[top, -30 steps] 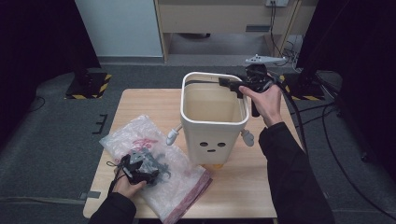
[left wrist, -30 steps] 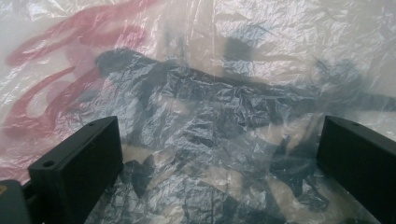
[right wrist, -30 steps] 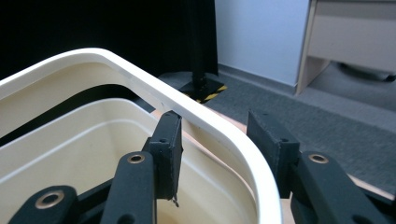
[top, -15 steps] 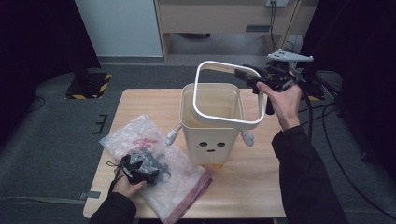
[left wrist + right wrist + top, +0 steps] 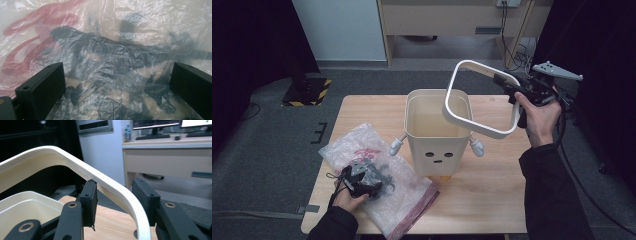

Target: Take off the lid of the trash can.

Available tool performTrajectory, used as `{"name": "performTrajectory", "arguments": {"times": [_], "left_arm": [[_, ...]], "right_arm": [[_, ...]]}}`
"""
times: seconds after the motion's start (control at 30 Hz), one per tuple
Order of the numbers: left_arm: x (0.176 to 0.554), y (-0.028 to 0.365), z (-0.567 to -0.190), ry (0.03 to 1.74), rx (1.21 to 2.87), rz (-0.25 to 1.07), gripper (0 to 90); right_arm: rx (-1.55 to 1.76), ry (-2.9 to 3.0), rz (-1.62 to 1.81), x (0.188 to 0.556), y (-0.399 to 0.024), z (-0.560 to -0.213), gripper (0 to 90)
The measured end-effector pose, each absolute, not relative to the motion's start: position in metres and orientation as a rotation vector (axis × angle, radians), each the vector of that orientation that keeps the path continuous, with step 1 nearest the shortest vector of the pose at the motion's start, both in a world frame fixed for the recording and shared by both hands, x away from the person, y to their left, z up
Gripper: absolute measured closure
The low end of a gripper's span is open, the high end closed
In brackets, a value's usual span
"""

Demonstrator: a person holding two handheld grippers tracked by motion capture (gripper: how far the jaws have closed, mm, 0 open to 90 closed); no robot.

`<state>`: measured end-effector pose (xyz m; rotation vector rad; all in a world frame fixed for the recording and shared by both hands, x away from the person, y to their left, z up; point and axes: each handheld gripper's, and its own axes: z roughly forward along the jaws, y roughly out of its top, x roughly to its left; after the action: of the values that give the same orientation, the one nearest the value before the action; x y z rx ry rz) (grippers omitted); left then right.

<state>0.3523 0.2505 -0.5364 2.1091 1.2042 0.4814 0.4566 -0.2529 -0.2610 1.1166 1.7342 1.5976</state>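
A cream bin [image 5: 438,135] with a drawn face and two small arms stands in the middle of the wooden table [image 5: 492,200]. Its white rim ring [image 5: 477,126] hangs tilted in the air above the bin's right side. My right gripper [image 5: 504,82] is shut on the ring's far right corner, and the ring [image 5: 75,160] runs between the two pads [image 5: 90,195]. On the table's left lies a crumpled clear plastic bag [image 5: 362,145] with red print. My left gripper [image 5: 379,182] rests on it, jaws wide open over the bag [image 5: 112,37].
A wooden desk [image 5: 452,20] and a pale panel stand behind the table. A black and yellow floor base [image 5: 307,90] sits at the left, and cables [image 5: 522,45] lie on the floor at the right. Bare tabletop shows in front of the bin and to its right.
The right gripper has lifted the white ring off the bin's top and carried it up and to the right, tilting it. The left gripper has stayed on the bag.
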Motion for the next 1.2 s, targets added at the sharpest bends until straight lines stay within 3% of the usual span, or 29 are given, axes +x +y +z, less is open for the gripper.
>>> {"name": "performTrajectory", "arguments": {"times": [0.8,1.2], "left_arm": [[0.352,0.25,-0.536,1.203,2.11,0.481,0.0],[0.352,0.25,-0.536,1.203,2.11,0.481,0.0]], "right_arm": [[1.317,1.448,1.476,0.446,-0.329,-0.3,56.3],[1.39,1.494,1.337,0.455,-0.334,-0.35,56.2]]}}
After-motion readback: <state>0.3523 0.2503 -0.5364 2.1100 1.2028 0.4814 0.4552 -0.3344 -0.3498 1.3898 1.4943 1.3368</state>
